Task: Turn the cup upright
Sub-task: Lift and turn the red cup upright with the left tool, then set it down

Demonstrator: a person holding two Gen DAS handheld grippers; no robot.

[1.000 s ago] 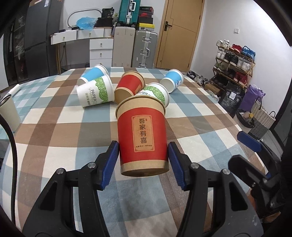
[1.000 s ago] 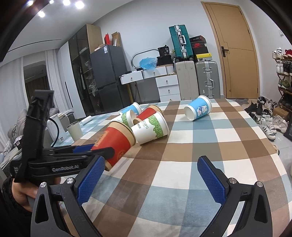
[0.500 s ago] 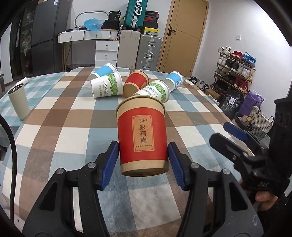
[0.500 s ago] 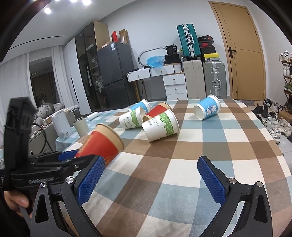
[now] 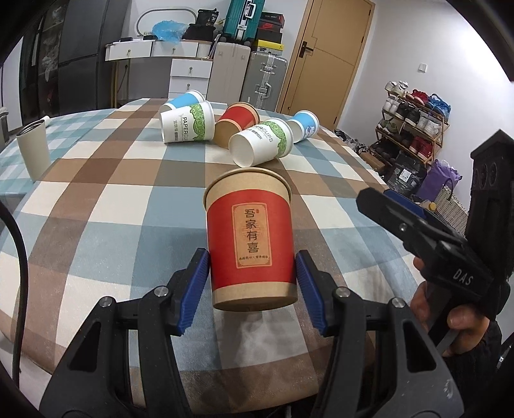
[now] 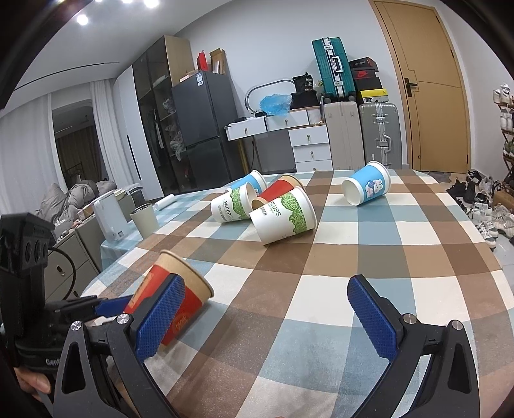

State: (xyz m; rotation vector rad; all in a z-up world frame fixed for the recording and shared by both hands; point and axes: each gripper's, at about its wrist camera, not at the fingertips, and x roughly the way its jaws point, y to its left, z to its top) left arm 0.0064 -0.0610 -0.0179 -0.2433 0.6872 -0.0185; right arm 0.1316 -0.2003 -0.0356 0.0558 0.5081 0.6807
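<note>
Fingers (image 5: 196, 289) of the left gripper (image 5: 252, 289) clamp the red cup (image 5: 250, 238) low at its base, above the near table (image 5: 96, 205). Squeezed harder, the paper could crush; released tilted, it may topple. Right gripper (image 6: 261, 318) gapes idle.

We see white walls, a wooden door (image 6: 429, 86), suitcases (image 6: 361, 128) beside white drawers (image 6: 310, 148), a dark fridge (image 6: 200, 128), ceiling spotlights (image 6: 82, 19) and a shoe rack (image 5: 414, 119).
</note>
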